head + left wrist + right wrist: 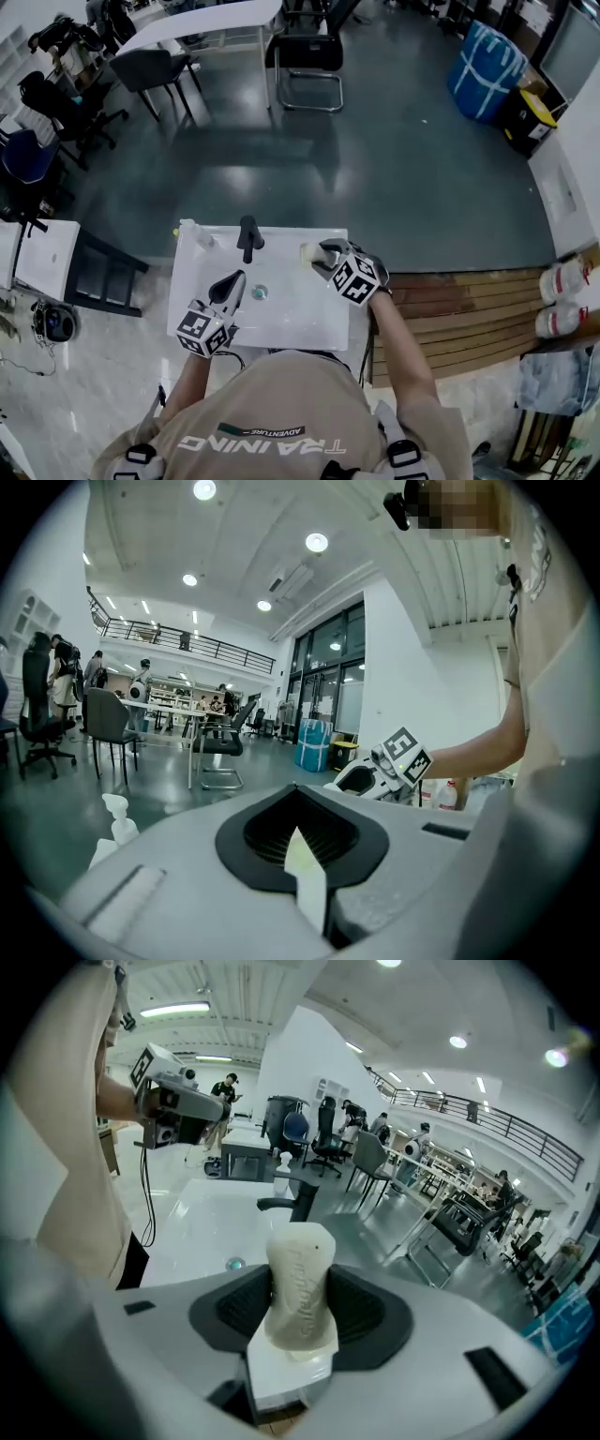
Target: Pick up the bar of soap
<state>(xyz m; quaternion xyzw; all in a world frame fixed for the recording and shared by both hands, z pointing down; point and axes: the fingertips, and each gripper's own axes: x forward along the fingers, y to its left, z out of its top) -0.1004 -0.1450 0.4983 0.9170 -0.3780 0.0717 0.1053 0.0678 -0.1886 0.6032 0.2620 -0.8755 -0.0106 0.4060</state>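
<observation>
Two grippers hang over the white sink (300, 323). The left gripper (232, 283) is near the front left edge, fingers closed on nothing. The right gripper (325, 253) is at the far right corner, fingers clamped on the bar of soap (308, 251). The drain (260, 292) and black faucet (249, 236) lie between them. Open grey floor (394, 178) stretches beyond, with chairs (309, 52) farther off.

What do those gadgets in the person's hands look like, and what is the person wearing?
The left gripper and right gripper are pale grey plastic shells with black ribbed pads, each bearing a white cube of black square markers. A black cable hangs from the left one. The person wears a short-sleeved beige T-shirt.
</observation>
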